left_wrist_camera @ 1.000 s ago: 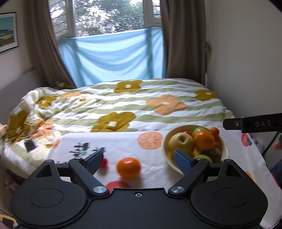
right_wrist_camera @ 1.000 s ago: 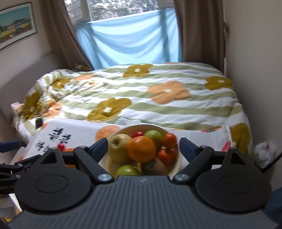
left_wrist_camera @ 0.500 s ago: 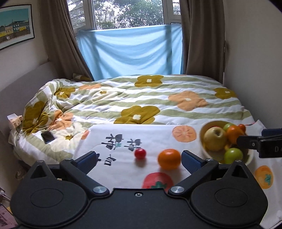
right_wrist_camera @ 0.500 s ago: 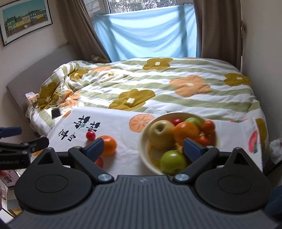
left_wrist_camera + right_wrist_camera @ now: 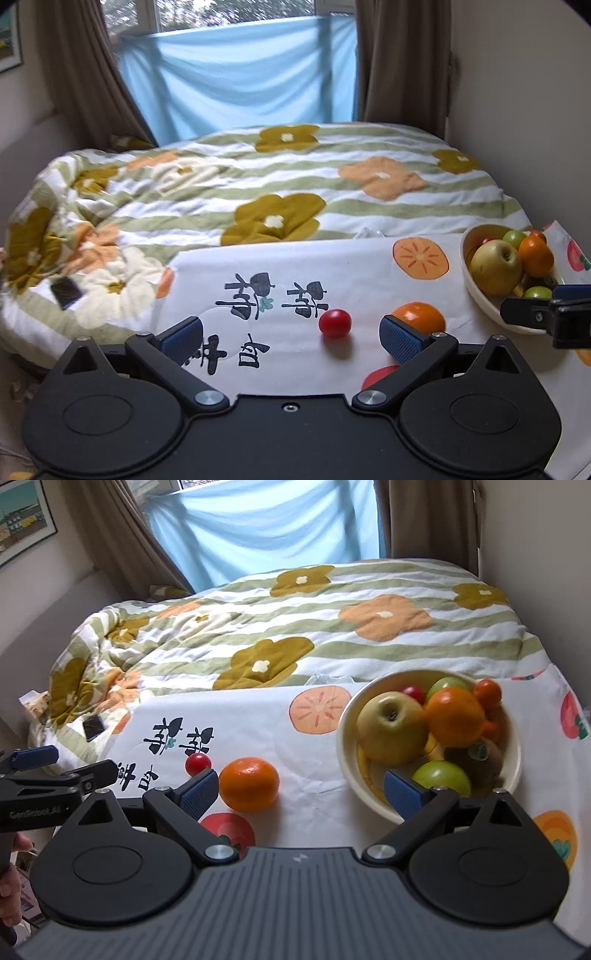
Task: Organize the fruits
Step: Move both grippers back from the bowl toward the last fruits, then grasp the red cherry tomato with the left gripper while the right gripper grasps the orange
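- A bedroom: a bed under a flower-print quilt (image 5: 295, 184), a blue sheet (image 5: 240, 74) hung over the window between brown curtains, a framed picture (image 5: 22, 520) on the left wall.
- In front of the bed lies a white tablecloth (image 5: 295, 760) printed with black characters, orange persimmon slices and red tomatoes.
- A cream bowl (image 5: 347, 753) stands on the right part of the cloth, piled with fruit: a large yellow-green apple (image 5: 391, 727), an orange (image 5: 454, 716), two green apples, a kiwi with a sticker (image 5: 476, 757), small red and orange fruits at the back.
- Two fruits lie loose on the cloth, left of the bowl: a mandarin (image 5: 249, 782) and, just beside it to the left, a cherry tomato (image 5: 198, 763).
- The left gripper (image 5: 291, 336) hangs over the cloth with its blue pads spread wide; the cherry tomato (image 5: 335, 323) sits in the gap, touching neither pad, and the mandarin (image 5: 419, 317) shows just behind the right-hand pad.
- The right gripper (image 5: 303, 790) is also spread wide and grips nothing: its left pad is just beside the mandarin, its right pad is in front of the bowl's near rim.
- A dark phone (image 5: 93, 727) rests on the quilt at the left.
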### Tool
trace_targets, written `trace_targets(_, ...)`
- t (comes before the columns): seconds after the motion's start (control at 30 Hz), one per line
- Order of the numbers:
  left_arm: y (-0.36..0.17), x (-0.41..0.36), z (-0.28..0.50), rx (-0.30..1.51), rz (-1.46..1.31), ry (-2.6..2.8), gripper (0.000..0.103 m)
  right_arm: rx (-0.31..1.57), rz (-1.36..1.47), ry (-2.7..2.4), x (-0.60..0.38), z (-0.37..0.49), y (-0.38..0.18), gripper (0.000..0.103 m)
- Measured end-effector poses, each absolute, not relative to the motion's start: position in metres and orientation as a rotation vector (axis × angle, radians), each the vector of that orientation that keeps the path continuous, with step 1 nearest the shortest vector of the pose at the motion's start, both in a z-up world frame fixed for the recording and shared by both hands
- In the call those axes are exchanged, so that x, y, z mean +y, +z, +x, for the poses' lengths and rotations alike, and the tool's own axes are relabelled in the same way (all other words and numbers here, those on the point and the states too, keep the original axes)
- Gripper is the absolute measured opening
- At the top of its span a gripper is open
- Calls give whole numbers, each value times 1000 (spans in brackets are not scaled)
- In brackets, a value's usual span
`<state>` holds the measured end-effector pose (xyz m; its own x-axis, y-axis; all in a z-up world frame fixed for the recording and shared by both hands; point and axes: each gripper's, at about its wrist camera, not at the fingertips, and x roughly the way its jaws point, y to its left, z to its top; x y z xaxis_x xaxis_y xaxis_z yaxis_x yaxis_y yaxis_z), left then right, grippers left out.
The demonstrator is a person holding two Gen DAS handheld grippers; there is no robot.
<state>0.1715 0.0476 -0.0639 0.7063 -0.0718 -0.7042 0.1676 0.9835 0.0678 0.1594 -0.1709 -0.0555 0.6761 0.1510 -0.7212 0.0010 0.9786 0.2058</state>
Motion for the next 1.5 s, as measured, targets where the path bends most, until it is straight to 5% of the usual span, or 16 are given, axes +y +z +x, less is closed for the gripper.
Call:
trace_targets(0.27,-98,56,208,846,162,-247,100,859,155,46,-142,172,-84,103)
trace_targets(0.57,-130,44,239,912,173,-371,82,886,145,31,-130,182,-109,103)
trace_targets(0.93,-150,34,258,966,147,-453,39,905,124,48,-122,191,-121,103)
trace_targets(1.2,-147,40,255,968,169,-430,37,909,90,82,-112,202,-123,103)
trace_targets(1.5,-147,56,249,976,156,-383,37,921,79,141,-101,213,-127,91)
